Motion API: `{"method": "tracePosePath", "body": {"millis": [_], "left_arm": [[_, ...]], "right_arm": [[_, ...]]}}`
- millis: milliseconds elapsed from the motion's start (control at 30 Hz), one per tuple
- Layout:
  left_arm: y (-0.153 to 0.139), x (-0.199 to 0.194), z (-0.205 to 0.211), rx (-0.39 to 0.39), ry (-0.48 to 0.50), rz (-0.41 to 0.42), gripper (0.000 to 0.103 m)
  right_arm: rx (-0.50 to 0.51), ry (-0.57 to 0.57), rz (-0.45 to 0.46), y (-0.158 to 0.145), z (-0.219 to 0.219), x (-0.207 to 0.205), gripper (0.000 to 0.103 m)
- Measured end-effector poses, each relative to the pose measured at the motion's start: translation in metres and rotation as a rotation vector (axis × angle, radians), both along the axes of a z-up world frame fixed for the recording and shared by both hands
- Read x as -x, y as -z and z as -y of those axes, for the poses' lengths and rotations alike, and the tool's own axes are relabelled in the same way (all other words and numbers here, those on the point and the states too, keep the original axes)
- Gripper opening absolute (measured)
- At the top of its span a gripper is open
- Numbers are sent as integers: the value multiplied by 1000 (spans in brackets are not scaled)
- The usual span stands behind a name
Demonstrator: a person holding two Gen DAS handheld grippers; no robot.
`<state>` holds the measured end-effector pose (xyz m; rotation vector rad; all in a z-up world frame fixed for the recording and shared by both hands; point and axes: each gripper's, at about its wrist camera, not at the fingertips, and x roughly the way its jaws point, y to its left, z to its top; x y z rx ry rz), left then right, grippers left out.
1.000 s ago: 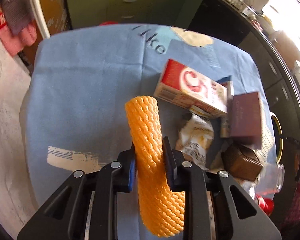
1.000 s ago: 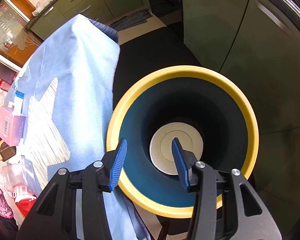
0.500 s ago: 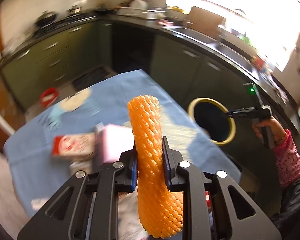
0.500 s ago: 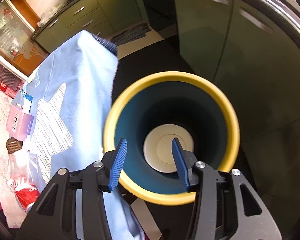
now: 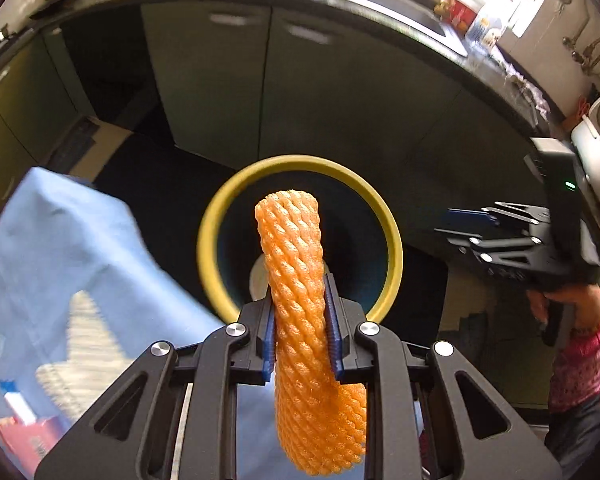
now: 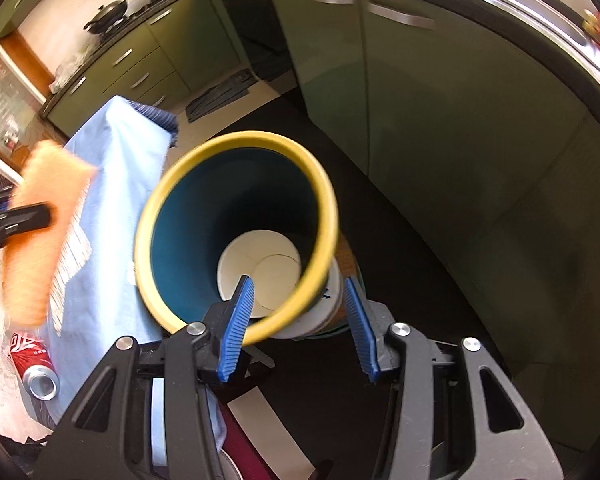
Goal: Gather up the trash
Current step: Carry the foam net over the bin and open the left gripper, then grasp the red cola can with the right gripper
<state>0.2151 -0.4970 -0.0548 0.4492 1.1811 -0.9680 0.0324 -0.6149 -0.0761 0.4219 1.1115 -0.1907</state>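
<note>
My left gripper point(image 5: 299, 292) is shut on an orange foam net sleeve point(image 5: 300, 248), which stands up between the blue pads. Behind the sleeve's upper end is the mouth of a yellow-rimmed bin point(image 5: 300, 160). In the right wrist view the same bin point(image 6: 236, 140) has a teal inside, with a white paper cup point(image 6: 260, 264) at the bottom. My right gripper point(image 6: 298, 296) hangs open above the bin's near rim and grips nothing. The left wrist view shows the right gripper point(image 5: 446, 222) right of the bin, held by a hand in a pink sleeve point(image 5: 580, 344).
A table under a blue cloth point(image 5: 60, 260) stands left of the bin, with a red box point(image 5: 28, 436) near its edge. A red drink can point(image 6: 32, 364) lies at the table's side. Green cabinets point(image 6: 440, 120) and a dark floor surround the bin.
My left gripper swung with the foam sleeve from above the table's trash to in front of the bin's mouth. The right gripper slid off towards the bin's right rim.
</note>
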Motion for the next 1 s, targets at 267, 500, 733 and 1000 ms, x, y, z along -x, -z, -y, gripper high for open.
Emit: {"method": "tracePosePath", "body": {"millis": [267,500,733,1000], "left_arm": [[35,-12,40,-35,-23,18,54],[-32,2,-10,84,-56,80,75],[-116,32,-132,251,-135,245,89],[-132,63,-316,312,-396,360,94]], "right_arm": [[7,36,-16,10,16,10,53],[25,-18,-5,4,-8,-1,54],[70,-159,28,-18,-68,-11,55],[49,-597,110,-55,-201,-15,55]]}}
